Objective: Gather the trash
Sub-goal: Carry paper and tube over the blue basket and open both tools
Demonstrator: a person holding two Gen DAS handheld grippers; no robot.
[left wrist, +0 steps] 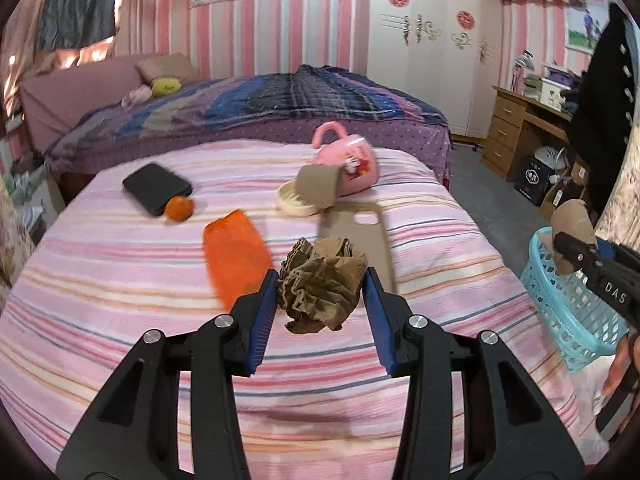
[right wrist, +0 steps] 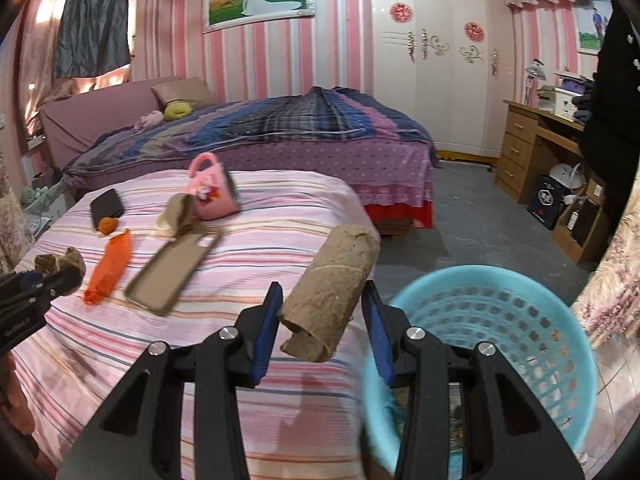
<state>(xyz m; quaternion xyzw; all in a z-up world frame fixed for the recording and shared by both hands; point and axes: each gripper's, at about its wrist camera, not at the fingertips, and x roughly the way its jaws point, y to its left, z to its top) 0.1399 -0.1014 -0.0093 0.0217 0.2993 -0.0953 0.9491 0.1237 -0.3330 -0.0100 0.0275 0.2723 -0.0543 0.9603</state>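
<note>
Both loads are in transit: the left tongs (left wrist: 322,280) clamp crumpled brown paper (left wrist: 322,280), the right tongs (right wrist: 322,304) a cardboard tube (right wrist: 330,296) (basket (right wrist: 520,280) just right), so releasing over it seems next.

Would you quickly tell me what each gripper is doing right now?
Left gripper: closed on the crumpled brown paper.
Right gripper: closed on the cardboard tube.

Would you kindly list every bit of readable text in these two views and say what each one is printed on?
"DAS": white letters on the black body of the right gripper, seen from the left wrist.
Pale print on the left gripper: too blurred to read.
Logo on the dark box under the desk: too small to read.
</note>
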